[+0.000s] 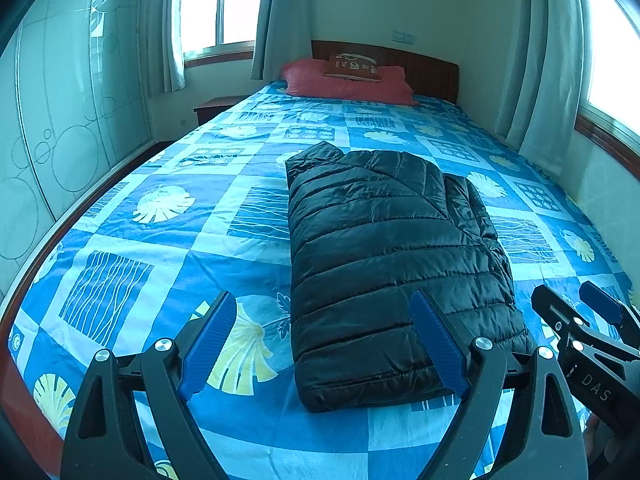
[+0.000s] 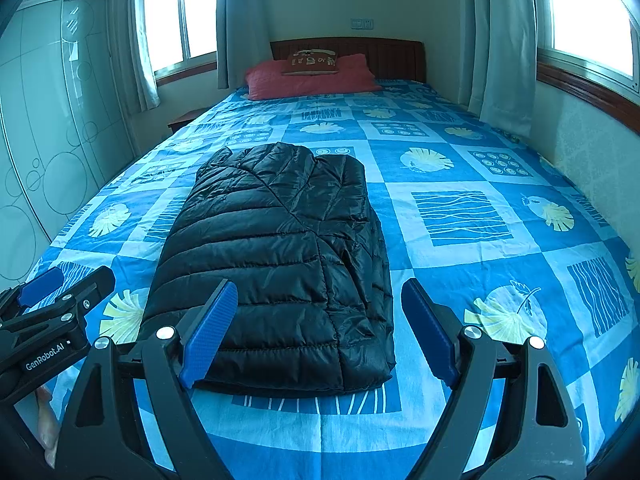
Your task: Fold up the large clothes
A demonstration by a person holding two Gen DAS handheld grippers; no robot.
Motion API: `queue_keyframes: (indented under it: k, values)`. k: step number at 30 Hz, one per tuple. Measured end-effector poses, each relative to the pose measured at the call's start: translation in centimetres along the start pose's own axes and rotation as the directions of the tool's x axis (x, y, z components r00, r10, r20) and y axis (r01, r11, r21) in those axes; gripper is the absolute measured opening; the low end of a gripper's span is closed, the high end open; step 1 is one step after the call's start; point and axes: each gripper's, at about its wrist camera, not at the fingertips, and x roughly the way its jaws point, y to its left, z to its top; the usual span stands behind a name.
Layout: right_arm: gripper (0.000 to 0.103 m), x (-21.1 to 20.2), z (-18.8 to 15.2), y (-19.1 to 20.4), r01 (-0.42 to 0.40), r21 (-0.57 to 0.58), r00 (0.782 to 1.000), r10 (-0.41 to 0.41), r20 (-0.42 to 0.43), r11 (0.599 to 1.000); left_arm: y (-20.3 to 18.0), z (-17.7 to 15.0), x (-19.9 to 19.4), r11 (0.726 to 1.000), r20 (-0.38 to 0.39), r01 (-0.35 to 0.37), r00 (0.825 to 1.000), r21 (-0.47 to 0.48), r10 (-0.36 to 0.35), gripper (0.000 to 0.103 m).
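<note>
Black puffer jacket [image 1: 396,264] lies folded into a rectangle mid-frame on the bed's blue patterned sheet [image 1: 168,240]. I see left gripper [image 1: 324,340] released, spread wide, nothing held; right gripper [image 2: 320,332] likewise, both low in frame at the jacket's near edge.

Bed with blue patchwork bedspread [image 1: 168,240], leaf and wave squares. At its head edge, a red pillow [image 1: 344,86] with a small brown cushion [image 1: 352,67] on top, against a wooden headboard [image 1: 424,68]. Frosted-glass wardrobe [image 1: 72,120] along the bed's left edge; wooden nightstand [image 1: 216,107] near the head-left corner. Pale curtains [image 1: 280,20] flank bright windows [image 1: 216,4].
</note>
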Motion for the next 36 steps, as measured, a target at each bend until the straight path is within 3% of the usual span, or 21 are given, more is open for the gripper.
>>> queue_keyframes:
  k: [9,12,16,20,24,28,31,36]
  values:
    - [0.084,-0.1,0.1,0.2,0.0,-0.001,1.0,0.0,0.002,1.0,-0.2,0.0,-0.2,1.0,0.002,-0.005,1.0,0.003,0.005,0.088]
    - [0.084,0.0,0.0,0.1,0.0,-0.001,1.0,0.0,0.001,1.0,-0.2,0.1,-0.1,0.999,-0.007,-0.039,0.999,0.004,0.039,0.088]
    - [0.084,0.0,0.0,0.1,0.0,-0.001,1.0,0.0,0.002,1.0,0.0,0.2,-0.4,0.999,0.029,-0.051,0.998,0.013,0.05,0.088]
    - [0.084,0.0,0.1,0.2,0.0,-0.001,1.0,0.0,0.001,1.0,0.2,0.3,-0.3,1.0,0.027,-0.011,1.0,0.006,0.011,0.088]
    - [0.084,0.1,0.1,0.2,-0.003,0.0,1.0,0.003,-0.002,1.0,0.5,0.1,0.0,0.999,0.018,-0.031,0.999,-0.021,0.032,0.088]
    - [0.084,0.3,0.0,0.1,-0.007,-0.002,1.0,0.007,-0.004,1.0,0.7,0.1,0.2,0.999,0.035,0.019,0.999,-0.034,-0.018,0.088]
    - [0.084,0.5,-0.1,-0.3,-0.002,0.003,1.0,0.002,-0.002,1.0,1.2,0.1,0.9,0.999,0.039,-0.031,0.999,-0.04,0.032,0.088]
    - [0.091,2.1,0.0,-4.1,0.071,0.052,0.997,-0.071,-0.001,0.996,5.1,-0.2,4.6,0.99,-0.062,-0.097,0.994,-0.1,0.092,0.088]
